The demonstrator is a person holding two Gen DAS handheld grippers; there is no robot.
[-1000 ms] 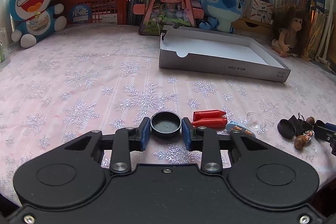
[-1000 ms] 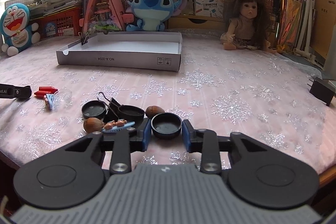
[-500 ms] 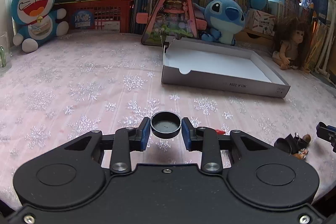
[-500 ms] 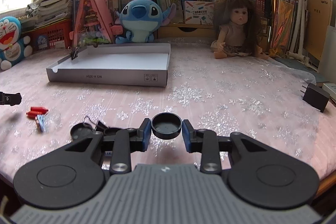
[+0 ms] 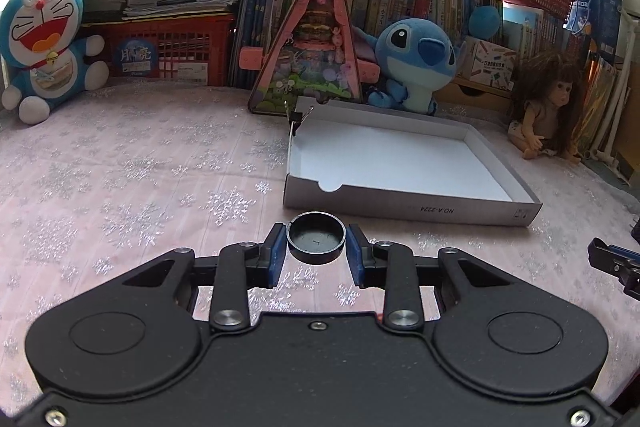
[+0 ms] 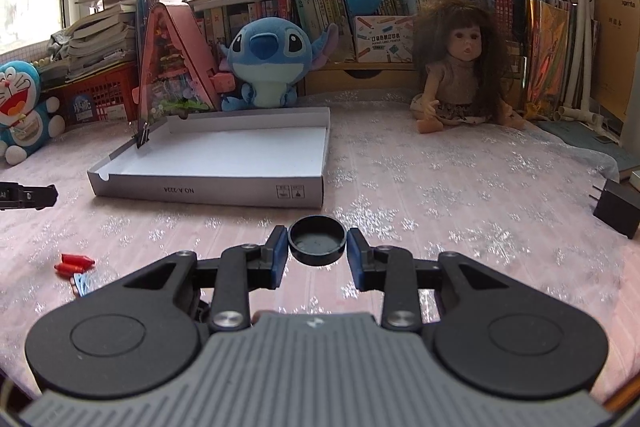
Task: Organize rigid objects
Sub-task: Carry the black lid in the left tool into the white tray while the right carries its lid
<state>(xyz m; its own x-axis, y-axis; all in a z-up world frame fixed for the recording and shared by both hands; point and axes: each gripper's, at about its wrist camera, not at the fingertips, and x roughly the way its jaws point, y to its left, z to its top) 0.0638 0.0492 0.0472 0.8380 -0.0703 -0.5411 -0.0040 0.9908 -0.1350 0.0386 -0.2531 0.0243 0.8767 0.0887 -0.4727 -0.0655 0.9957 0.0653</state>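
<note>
Jaws of both grippers clamp black caps (image 5: 316, 242) (image 6: 316, 241); gripper bodies hide the near tablecloth (image 5: 120, 187).

Doraemon plush (image 5: 42, 43) | Stitch plush (image 5: 416, 61) | doll (image 6: 460, 67) | black adapter (image 6: 616, 207)

Black round cap (image 5: 316, 242) sits between the blue pads (image 5: 276, 255) of the black left gripper (image 5: 316, 247); a matching black cap (image 6: 316, 240) between the blue pads of the black-and-grey right gripper (image 6: 316, 247). Ahead of both: grey-walled, white-floored box (image 6: 208, 190) on a pink tablecloth (image 6: 440, 187) with silver snowflakes. Left of the right gripper, red pieces (image 6: 74, 263).
</note>
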